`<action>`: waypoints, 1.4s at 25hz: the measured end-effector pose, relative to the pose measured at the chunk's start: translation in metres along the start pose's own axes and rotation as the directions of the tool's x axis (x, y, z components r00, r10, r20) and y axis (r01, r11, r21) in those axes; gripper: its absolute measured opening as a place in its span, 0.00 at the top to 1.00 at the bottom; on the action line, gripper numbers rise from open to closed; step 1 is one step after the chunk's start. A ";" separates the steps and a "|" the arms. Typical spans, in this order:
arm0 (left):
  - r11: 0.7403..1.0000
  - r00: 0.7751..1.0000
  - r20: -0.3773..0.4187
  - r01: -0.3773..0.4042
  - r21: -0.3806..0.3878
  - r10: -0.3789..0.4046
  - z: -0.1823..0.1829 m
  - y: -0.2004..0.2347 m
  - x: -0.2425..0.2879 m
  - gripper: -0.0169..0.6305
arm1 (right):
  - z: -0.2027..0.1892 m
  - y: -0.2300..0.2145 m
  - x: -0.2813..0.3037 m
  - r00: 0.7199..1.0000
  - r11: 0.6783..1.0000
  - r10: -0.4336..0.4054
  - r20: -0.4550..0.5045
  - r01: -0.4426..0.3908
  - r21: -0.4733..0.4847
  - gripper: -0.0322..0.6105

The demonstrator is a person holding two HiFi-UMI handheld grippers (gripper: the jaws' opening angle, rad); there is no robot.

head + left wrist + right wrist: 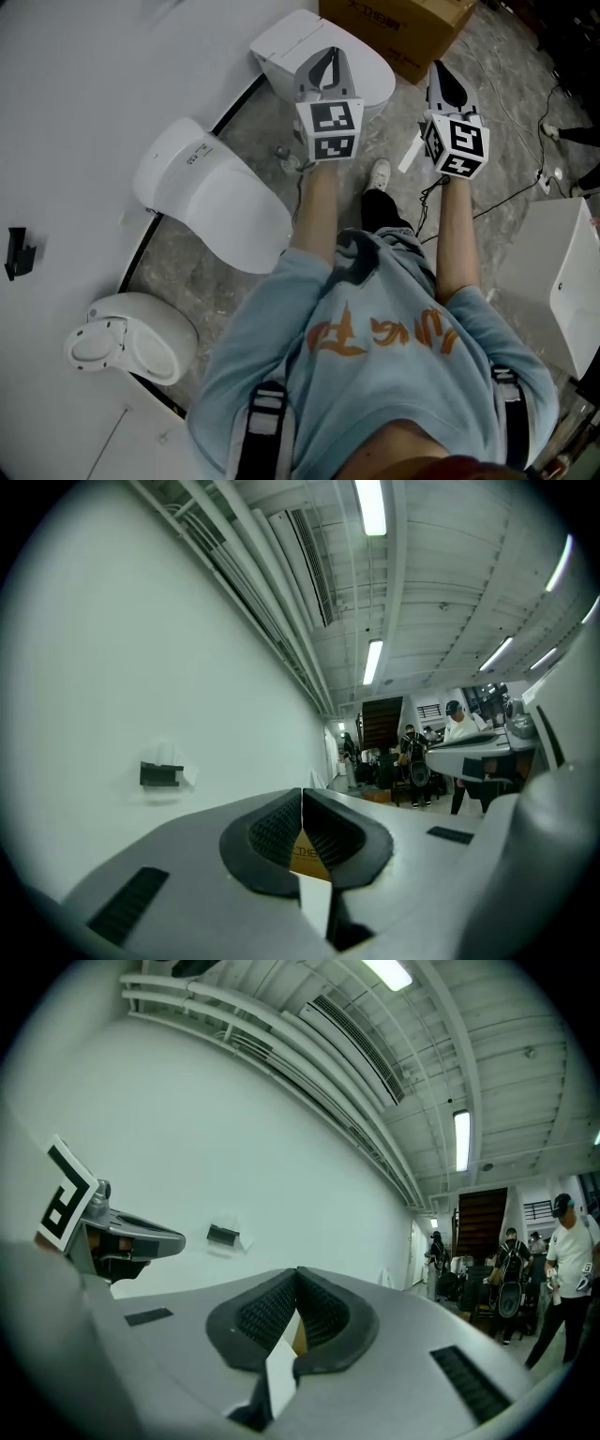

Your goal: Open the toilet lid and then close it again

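Fingers point(272, 834): left gripper point(328, 56) and right gripper point(441, 73) both pinched together, nothing between them.
Toilet: white ceramic toilet point(281, 42) just ahead by the wall, smooth white lid point(377, 80) apparently down.
Risk: pinched tips could skid off that slick lid edge.

Head view: even, diffuse overhead light. The white wall point(84, 94) reads flat grey-white without glare, shadows on the floor point(202, 291) are faint and soft-edged, and the right-hand corners fall dark. Left and right gripper views: circular fisheye frames with black corners, in which the ceiling pipes point(272, 602) bow strongly toward the rim. The ceiling strip lights point(372, 506) bloom to pure white. The near bodies of the left gripper point(302, 799) and right gripper point(296, 1279) are soft and unfocused. Distant figures point(412, 761) are small and indistinct.
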State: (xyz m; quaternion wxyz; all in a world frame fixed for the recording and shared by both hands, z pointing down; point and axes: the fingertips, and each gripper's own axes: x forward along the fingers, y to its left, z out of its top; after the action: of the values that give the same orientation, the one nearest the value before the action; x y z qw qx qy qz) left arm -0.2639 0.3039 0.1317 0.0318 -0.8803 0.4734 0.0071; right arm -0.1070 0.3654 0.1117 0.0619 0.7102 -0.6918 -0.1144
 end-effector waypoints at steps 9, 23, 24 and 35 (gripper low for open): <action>0.991 0.991 -0.012 -0.134 0.012 0.134 -0.016 0.039 0.088 0.93 | -0.020 -0.021 0.118 0.988 0.987 0.142 0.063 -0.146 0.063 0.93; 0.964 0.965 -0.014 -0.263 0.041 0.263 -0.002 0.006 0.312 0.93 | -0.042 -0.154 0.335 0.934 0.925 0.318 0.160 -0.343 0.164 0.93; 0.962 0.963 -0.015 -0.269 0.049 0.270 -0.002 0.004 0.323 0.93 | -0.046 -0.160 0.346 0.930 0.919 0.331 0.159 -0.356 0.172 0.93; 0.956 0.946 -0.146 -0.282 0.079 0.291 -0.051 0.032 0.385 0.93 | -0.098 -0.164 0.431 0.925 0.890 0.369 0.093 -0.380 0.252 0.93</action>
State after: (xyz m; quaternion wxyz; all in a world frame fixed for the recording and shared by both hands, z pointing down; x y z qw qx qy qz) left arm -0.0791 -0.0377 0.1643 0.0183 -0.7987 0.5973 -0.0707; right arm 0.0833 -0.0657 0.1332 -0.0276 0.5627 -0.8259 -0.0216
